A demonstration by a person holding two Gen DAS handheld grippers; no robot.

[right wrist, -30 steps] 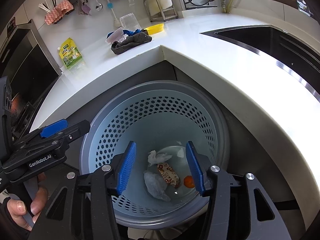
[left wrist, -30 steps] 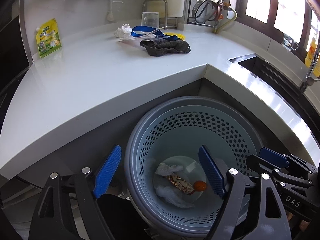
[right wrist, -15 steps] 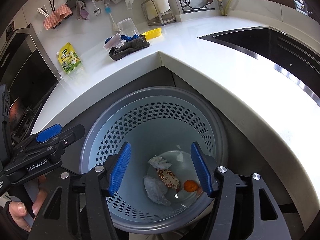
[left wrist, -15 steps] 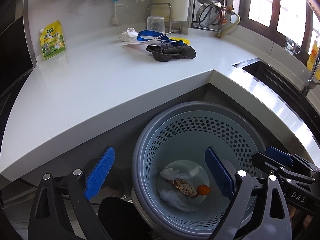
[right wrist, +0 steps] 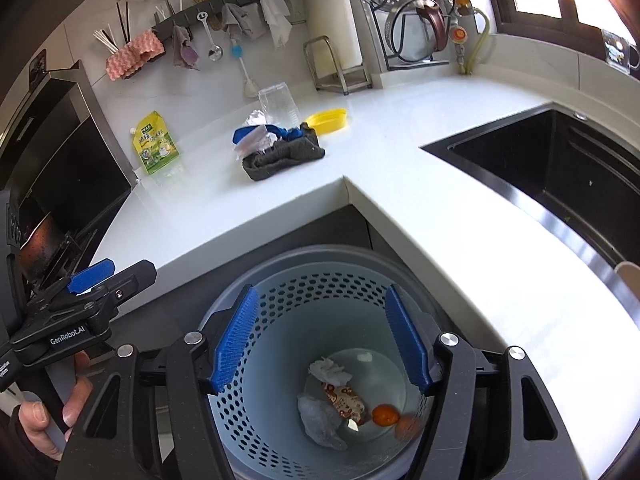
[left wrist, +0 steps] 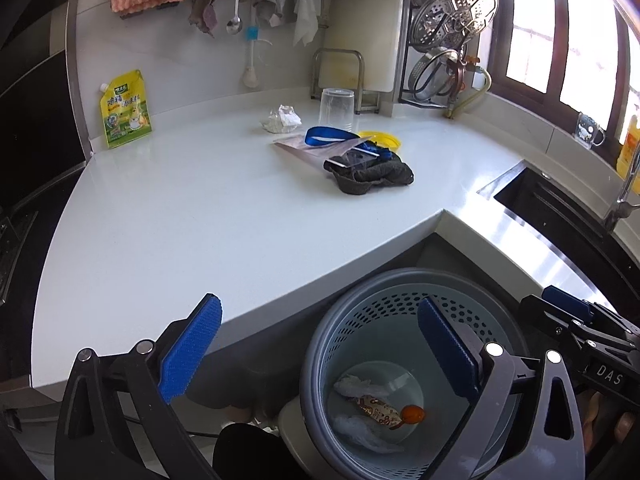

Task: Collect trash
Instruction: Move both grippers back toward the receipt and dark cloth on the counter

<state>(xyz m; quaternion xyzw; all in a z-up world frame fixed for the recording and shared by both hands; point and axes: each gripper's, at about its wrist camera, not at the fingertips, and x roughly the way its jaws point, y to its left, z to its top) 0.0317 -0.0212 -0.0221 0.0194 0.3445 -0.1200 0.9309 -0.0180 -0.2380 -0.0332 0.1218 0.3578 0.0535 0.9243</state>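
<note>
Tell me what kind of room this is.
A home kitchen, most likely: an L-shaped white countertop with a sunken dark sink, utensils and cloths hung on a wall rail, and a perforated trash bin below.

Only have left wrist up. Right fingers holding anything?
Observer: No. The right gripper is open with nothing between its fingers, hanging over the bin.
Operator: Anything in the bin I'm missing?
Observer: The right wrist view shows an orange blur beside the orange piece, against the wall. I can't tell whether it is an object or a reflection.
Operator: How's my left gripper look from outside?
Observer: The left gripper sits left of the bin, and a bare hand is wrapped around its handle.
</note>
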